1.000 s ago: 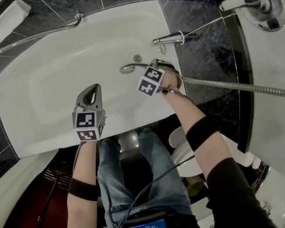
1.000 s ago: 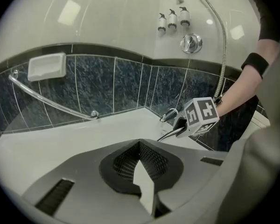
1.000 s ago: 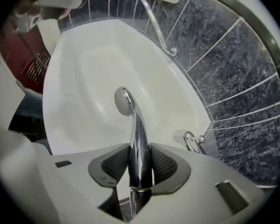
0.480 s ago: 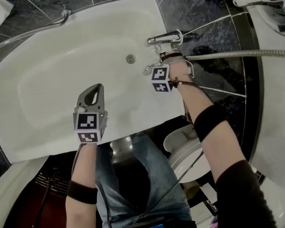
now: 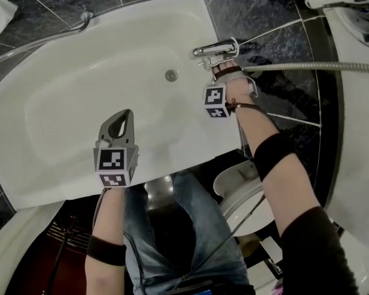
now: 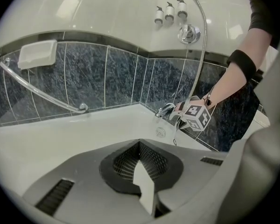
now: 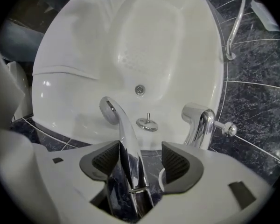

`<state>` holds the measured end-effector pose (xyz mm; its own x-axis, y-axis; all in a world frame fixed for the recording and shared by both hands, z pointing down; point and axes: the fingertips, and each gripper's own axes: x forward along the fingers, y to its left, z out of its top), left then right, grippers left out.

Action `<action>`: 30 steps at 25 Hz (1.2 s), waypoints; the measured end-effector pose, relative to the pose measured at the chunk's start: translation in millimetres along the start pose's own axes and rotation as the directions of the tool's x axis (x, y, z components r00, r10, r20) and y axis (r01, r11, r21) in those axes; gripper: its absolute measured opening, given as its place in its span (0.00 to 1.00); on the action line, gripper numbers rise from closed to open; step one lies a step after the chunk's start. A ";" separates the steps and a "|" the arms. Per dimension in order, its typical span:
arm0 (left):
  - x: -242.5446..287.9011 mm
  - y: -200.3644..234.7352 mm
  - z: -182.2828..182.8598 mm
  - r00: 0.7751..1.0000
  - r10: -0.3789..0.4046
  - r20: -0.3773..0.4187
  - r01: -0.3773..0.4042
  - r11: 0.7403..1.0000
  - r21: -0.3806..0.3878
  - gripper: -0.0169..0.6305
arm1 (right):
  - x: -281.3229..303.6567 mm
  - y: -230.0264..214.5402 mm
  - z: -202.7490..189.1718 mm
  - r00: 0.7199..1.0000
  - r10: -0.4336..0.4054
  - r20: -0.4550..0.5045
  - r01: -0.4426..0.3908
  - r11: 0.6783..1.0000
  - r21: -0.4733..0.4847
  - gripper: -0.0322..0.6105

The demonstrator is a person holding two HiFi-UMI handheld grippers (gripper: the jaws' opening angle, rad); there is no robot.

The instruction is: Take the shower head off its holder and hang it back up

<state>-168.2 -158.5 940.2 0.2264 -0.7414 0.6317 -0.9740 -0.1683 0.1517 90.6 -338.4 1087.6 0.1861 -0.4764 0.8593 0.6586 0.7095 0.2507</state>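
One bathtub [image 5: 80,91], left gripper [image 5: 117,120] jaws together, right gripper's [image 7: 140,161] just opened round shower head [image 7: 122,132]

Soft, even indoor light; fisheye framing
The white bathtub [image 5: 80,85] glares against dark tiles [image 5: 264,42], the chrome shower head [image 7: 129,146] carries sharp glints, and both gripper views bend and blacken at their corners.

Your shower head [image 7: 128,146] is shiny silver metal, smooth like a mirror. The tap [image 7: 200,122] on the bathtub [image 5: 80,97] shines the same way. The bathtub is white, smooth and glossy. The tiles [image 5: 264,42] around the bathtub look like dark, speckled, polished stone. The hose [image 5: 307,67] is ridged grey metal.
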 end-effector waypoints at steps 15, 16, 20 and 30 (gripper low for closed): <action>-93.4 20.2 65.6 0.999 0.043 0.014 -0.043 0.999 -0.002 0.03 | -148.9 -64.7 70.4 0.952 -0.106 0.287 -0.019 0.915 0.403 0.48; -104.4 22.4 71.9 0.999 0.050 0.014 -0.050 0.999 -0.003 0.03 | -166.6 -69.4 73.0 0.944 -0.132 0.301 -0.007 0.907 0.421 0.46; -152.5 40.2 93.3 0.994 0.105 0.026 -0.105 0.994 0.002 0.03 | -236.8 -87.1 76.7 0.909 -0.242 0.340 0.027 0.848 0.530 0.15; -283.8 41.8 173.9 0.976 0.173 0.131 -0.169 0.985 -0.040 0.03 | -411.0 -84.1 38.2 0.778 -0.400 0.485 -0.320 0.412 0.853 0.09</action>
<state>-274.3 -68.1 635.0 0.0521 -0.8378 0.5434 -0.9972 -0.0145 0.0734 -69.2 -182.4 730.3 -0.4723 -0.4027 0.7841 -0.4105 0.8877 0.2086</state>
